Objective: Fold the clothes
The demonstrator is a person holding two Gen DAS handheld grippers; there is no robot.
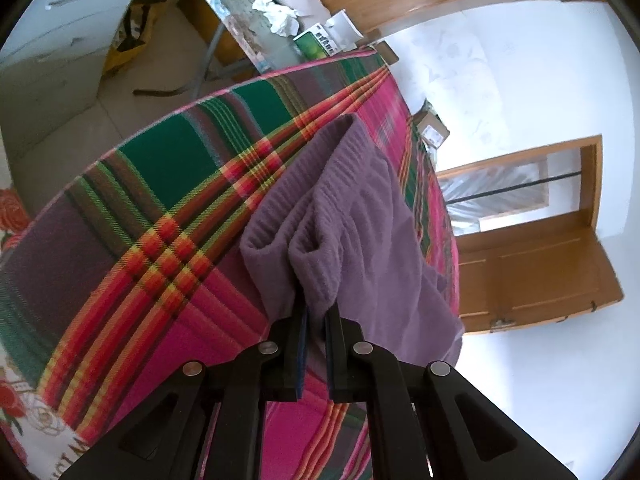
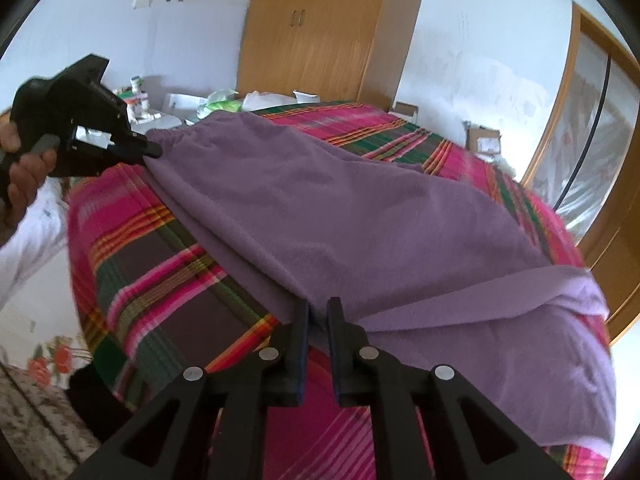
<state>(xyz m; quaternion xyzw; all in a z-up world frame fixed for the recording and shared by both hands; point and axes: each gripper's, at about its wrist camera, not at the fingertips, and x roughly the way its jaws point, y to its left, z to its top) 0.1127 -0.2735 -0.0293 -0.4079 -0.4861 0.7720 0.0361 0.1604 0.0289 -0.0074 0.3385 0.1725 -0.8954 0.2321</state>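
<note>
The purple garment (image 2: 360, 216) — a soft knit with a gathered, elasticated edge, likely trousers or a skirt — lies spread across the plaid bedspread (image 2: 160, 280) on the bed, and you have it pinched at two places along one side. Your left gripper (image 2: 150, 151) is closed on the gathered waistband corner; in the left wrist view the cloth bunches right down between its narrow jaws, so the grip looks real, not a brush. Your right gripper (image 2: 318, 312) meets the garment's near edge further along, jaws drawn narrow with fabric running into the gap; it looks like a hold on the hem side, though the contact itself is partly hidden by the cloth's own fold.

Holding two points on the same edge makes sense: it keeps that edge taut as a straight line, so the layer can be carried or smoothed as one piece rather than dragging into wrinkles. The stretch between your grippers is fairly flat, while the far right end is doubled over itself in a loose lump (image 2: 576, 292) near the bed's edge.

That arrangement would fit either drawing the garment flat for a fold or carrying one side across mid-fold — the pictures don't settle which. Your hand (image 2: 24, 168) on the left handle sits off the bed's side, which keeps the pull outward along the waistband.
</note>
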